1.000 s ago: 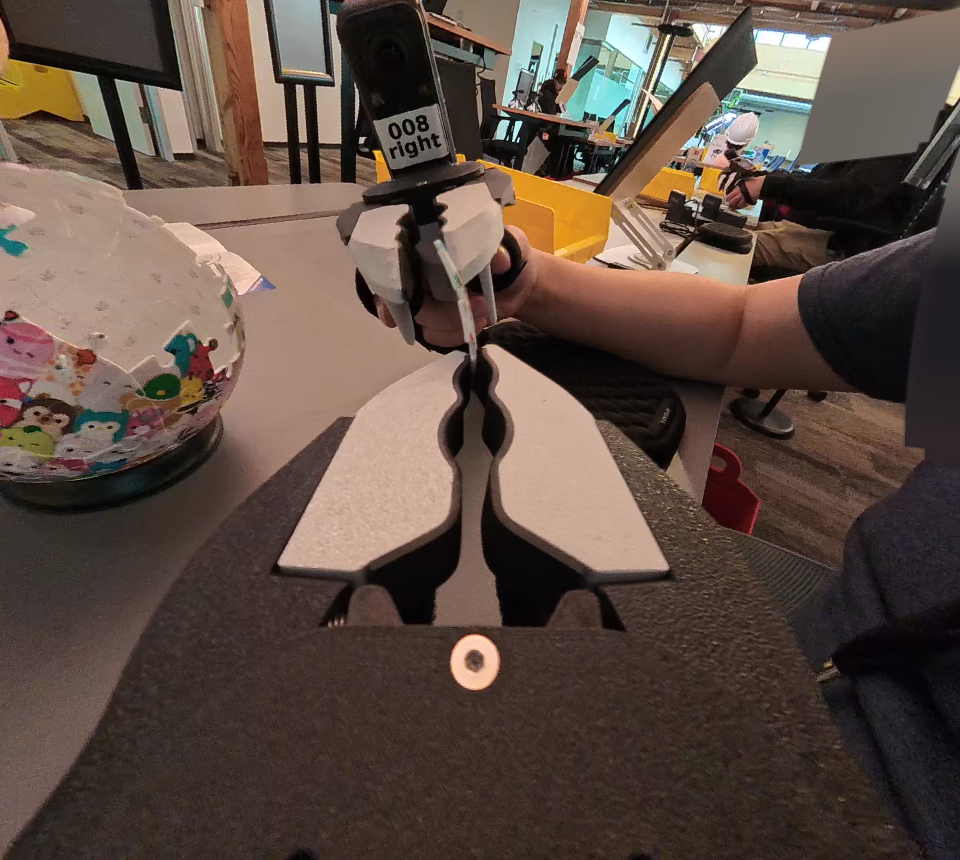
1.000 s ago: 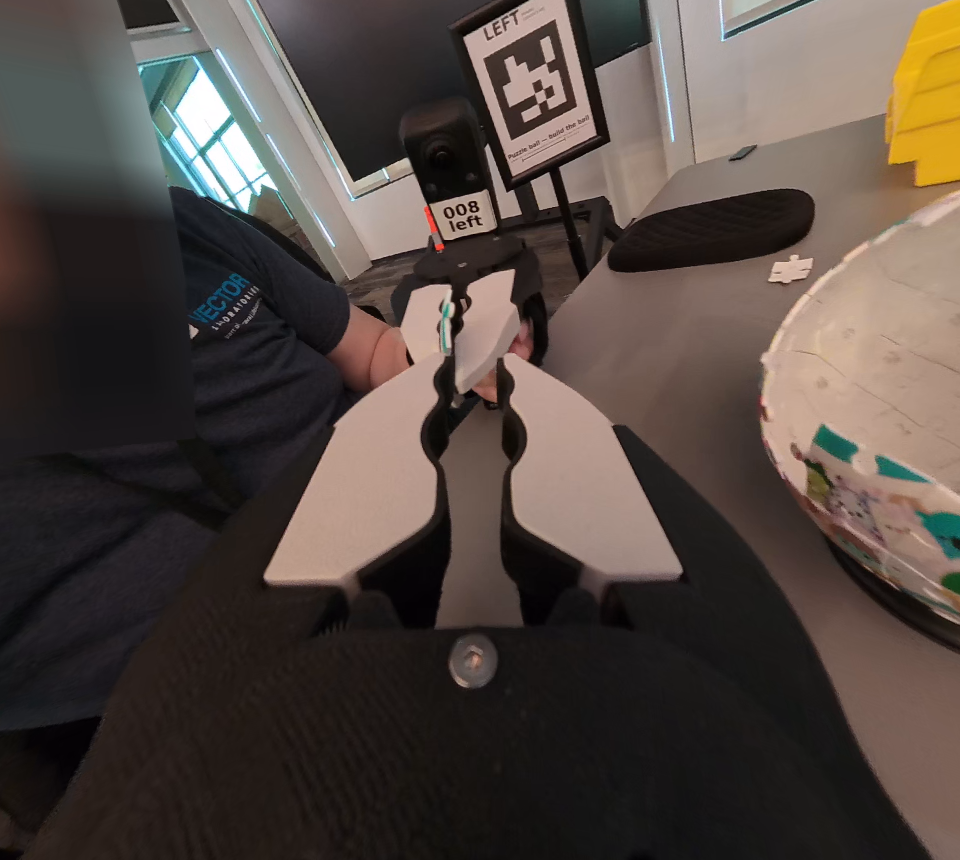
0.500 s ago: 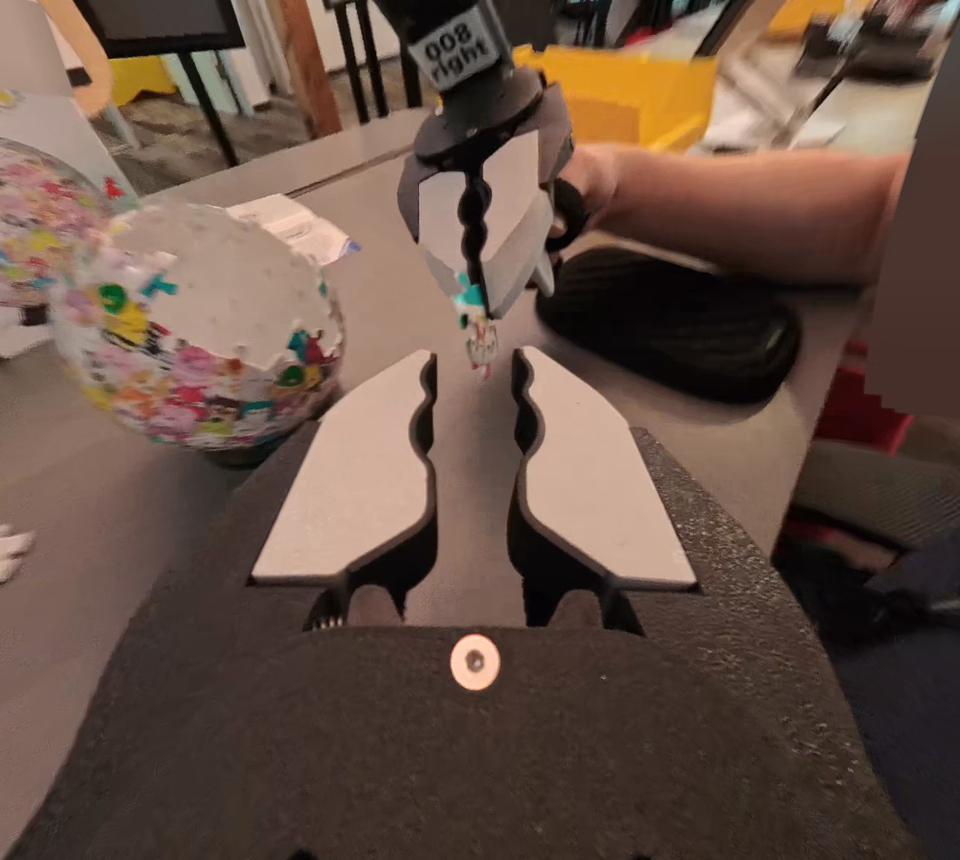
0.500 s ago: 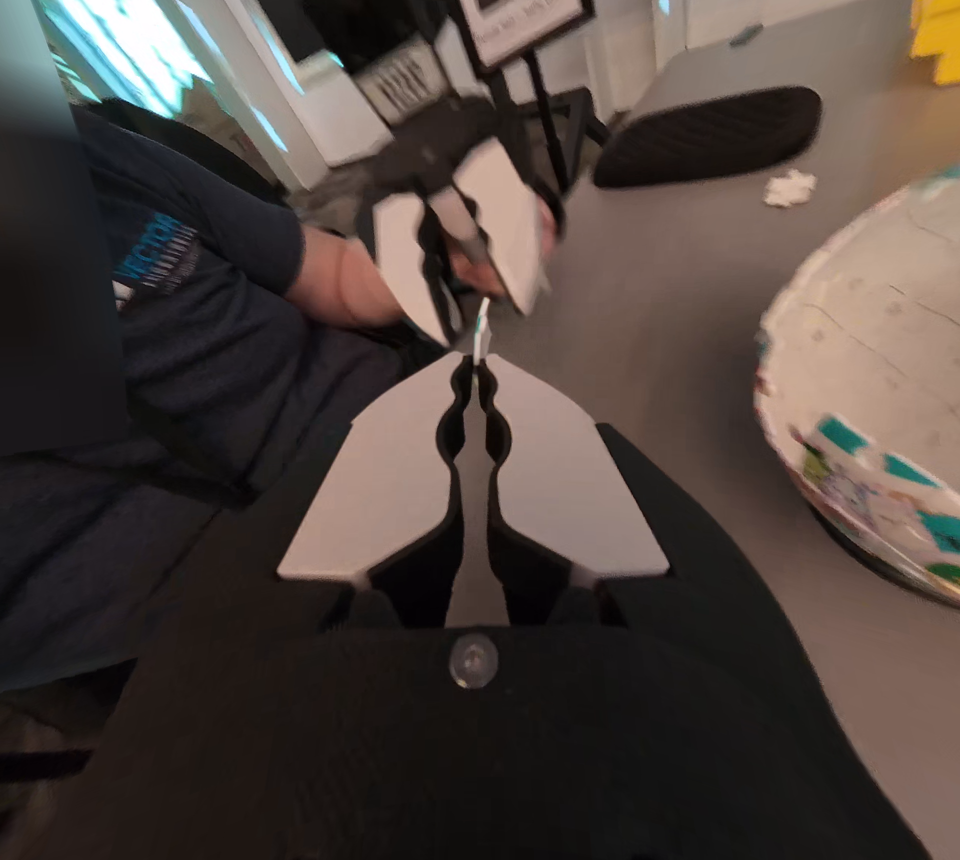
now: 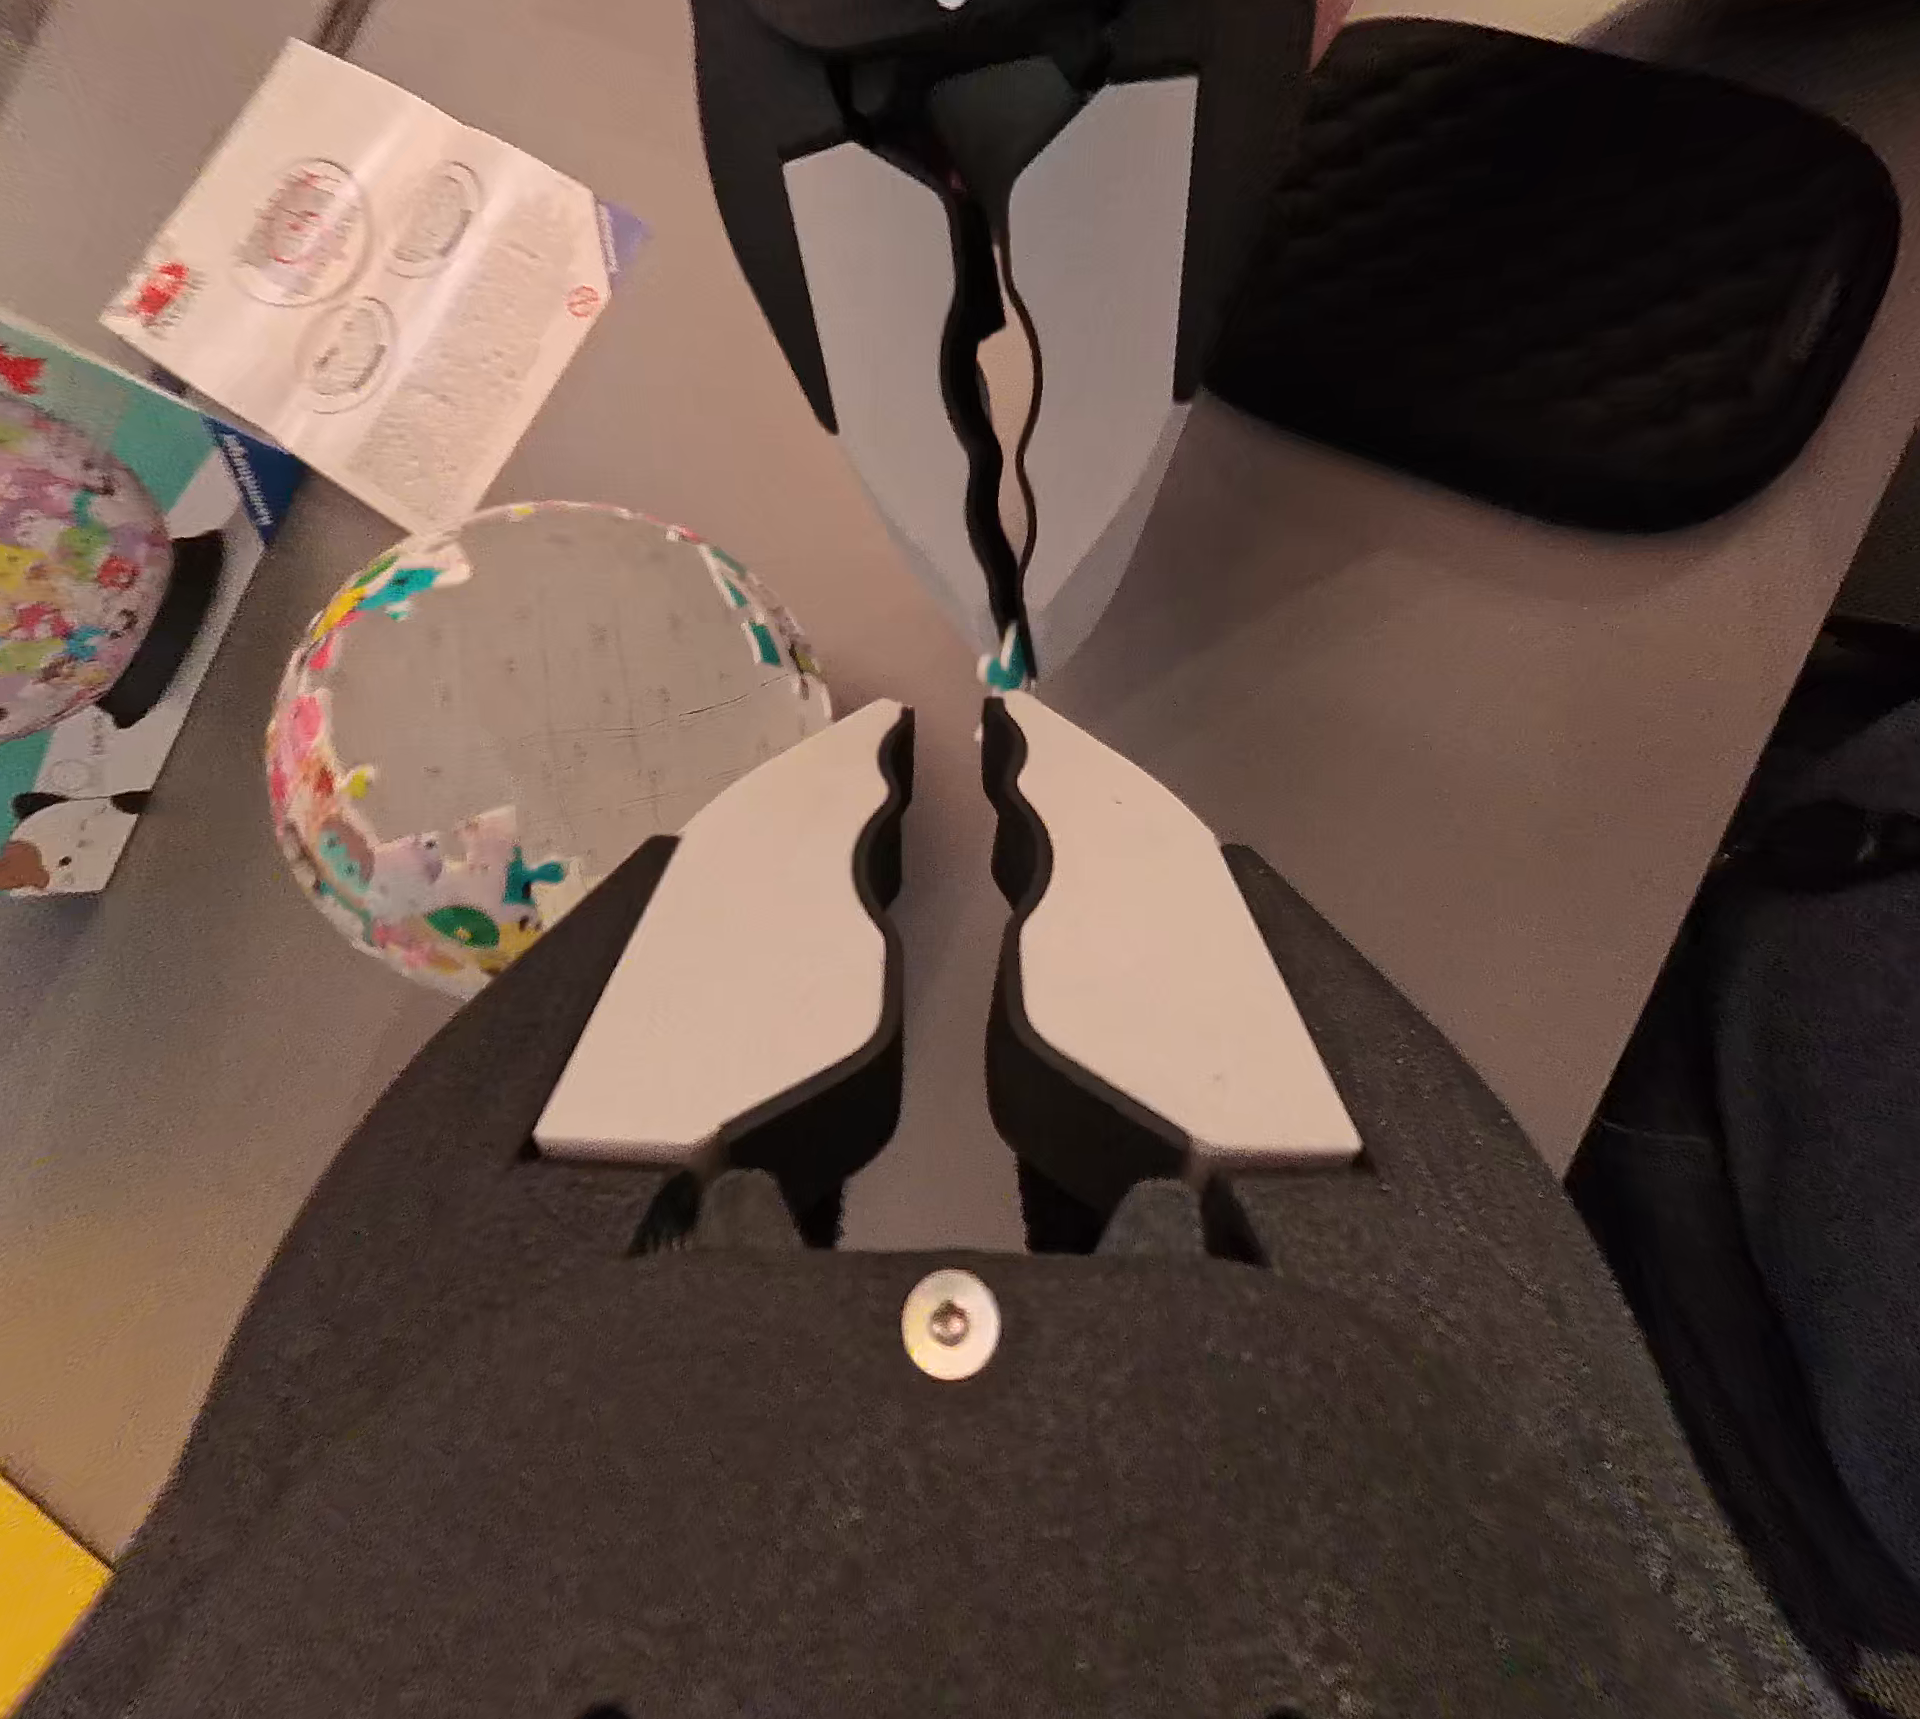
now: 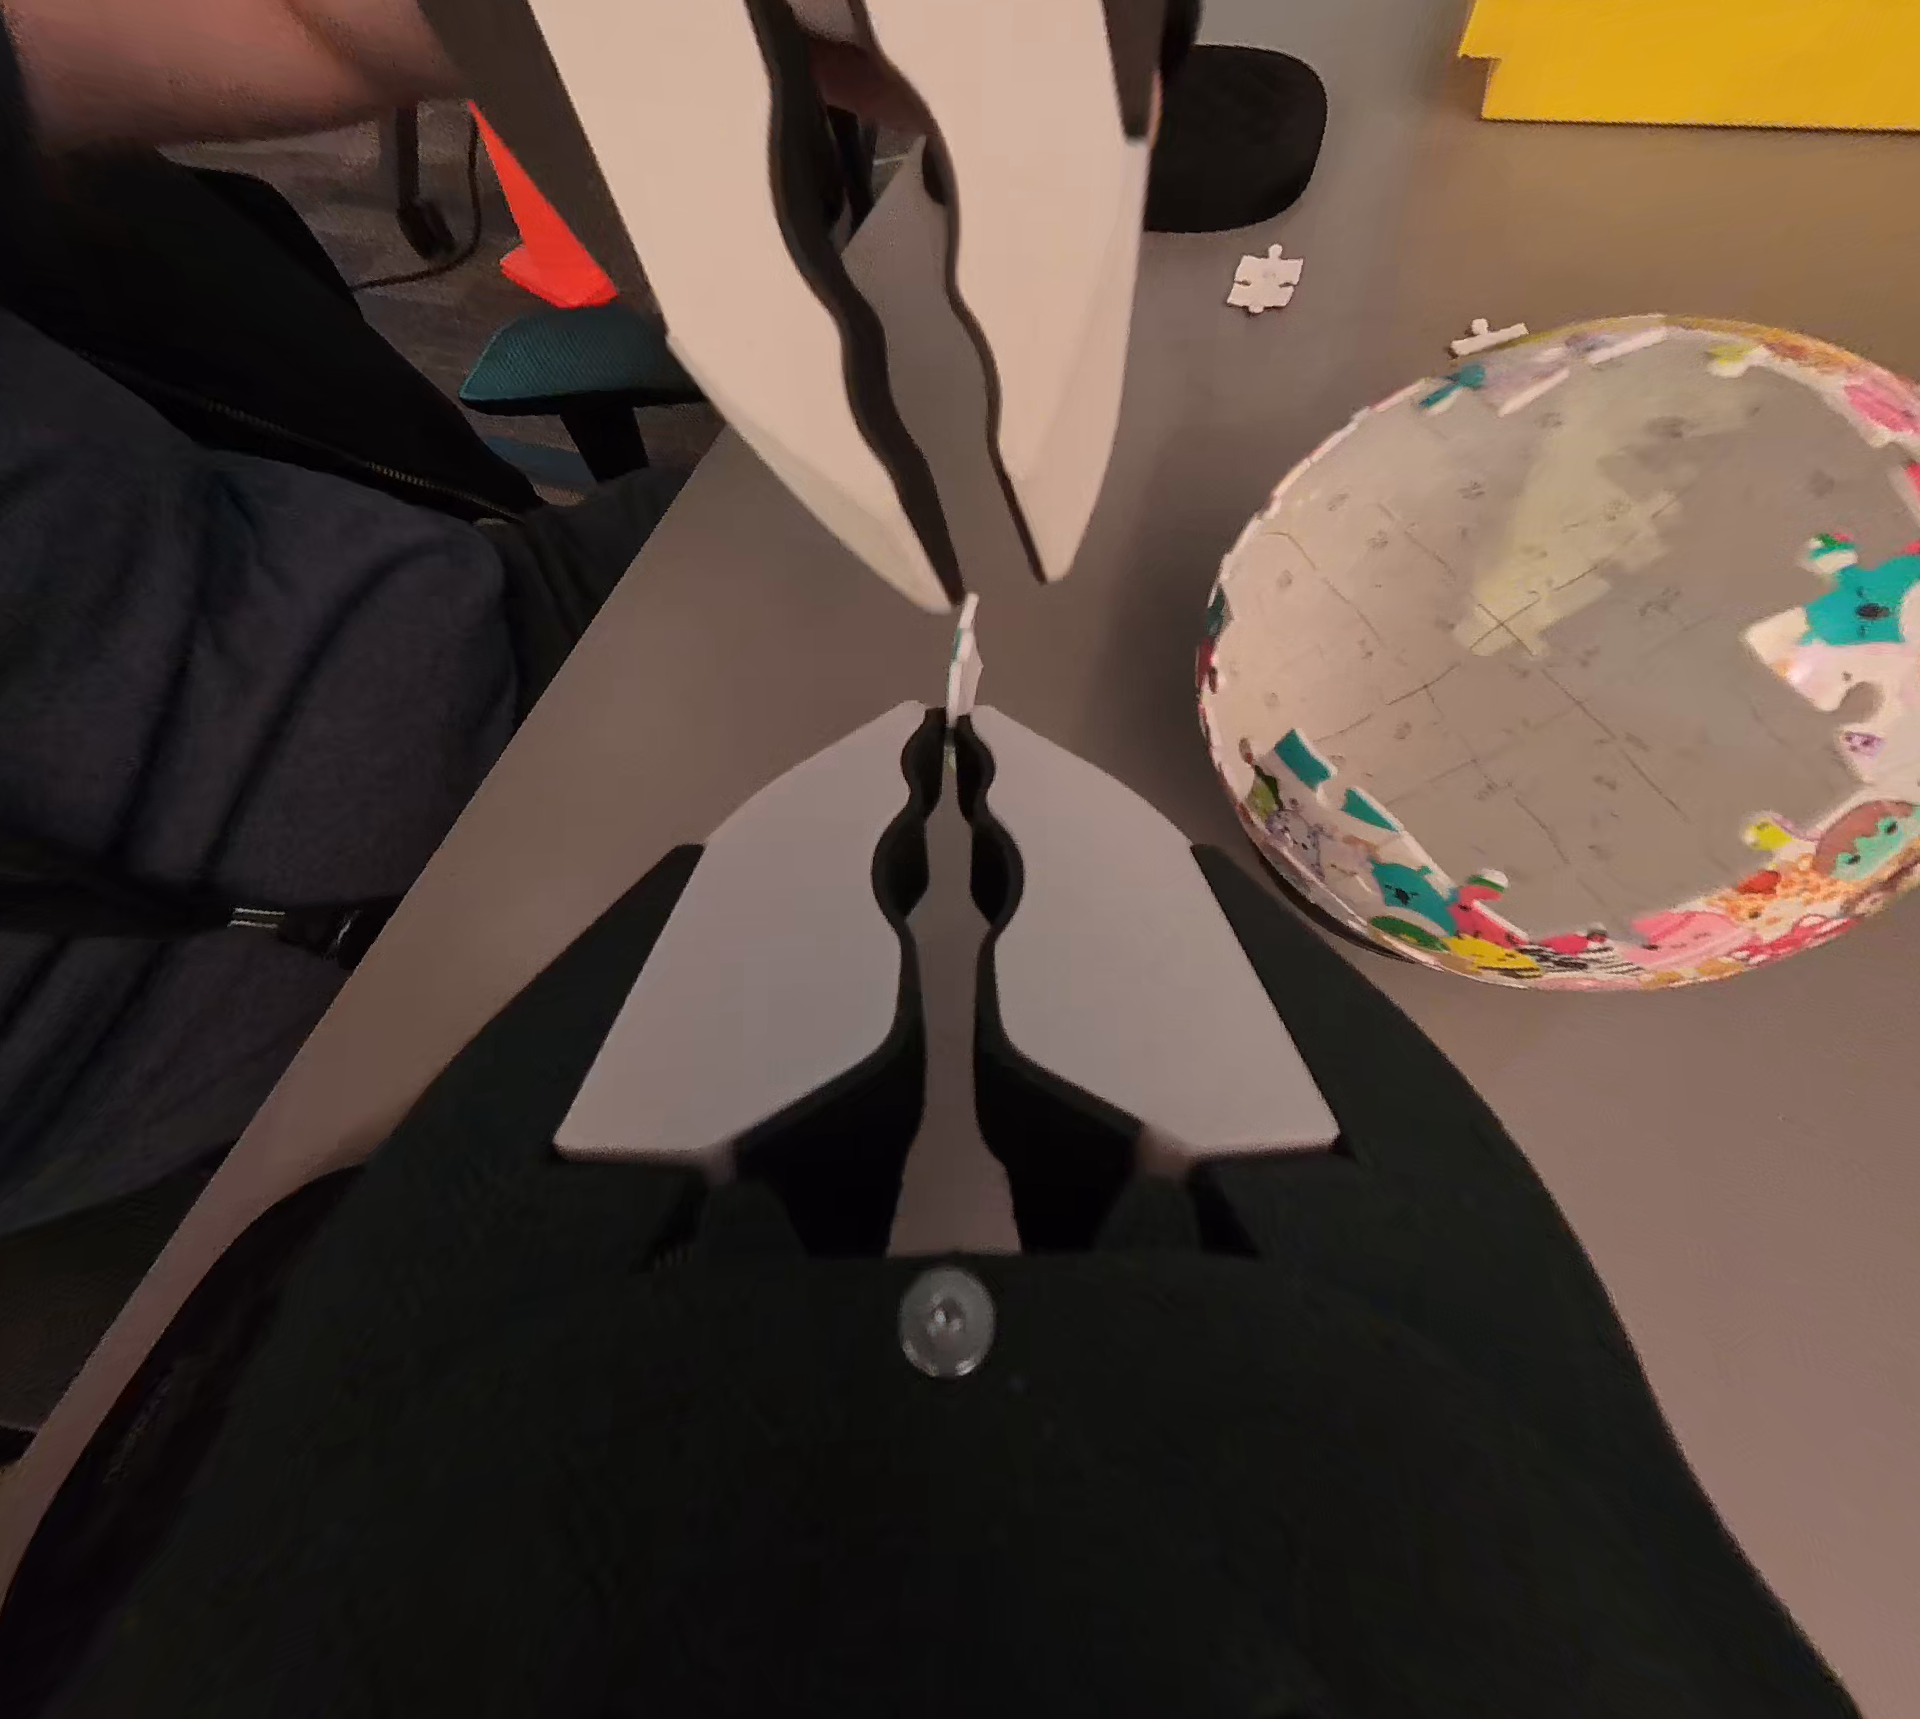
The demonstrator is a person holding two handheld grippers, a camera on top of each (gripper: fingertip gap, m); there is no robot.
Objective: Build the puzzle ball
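Small teal-and-white puzzle piece [image 6: 966,667] passed over: my right gripper [image 6: 948,726] now pinches it, my left gripper [image 5: 948,711] parted, empty. Next: fit into half-built colourful puzzle ball [image 6: 1579,661].

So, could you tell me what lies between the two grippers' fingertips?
A puzzle piece, pinched edge-on in the shut right gripper and pointing toward the open left gripper; the right wrist view shows it.
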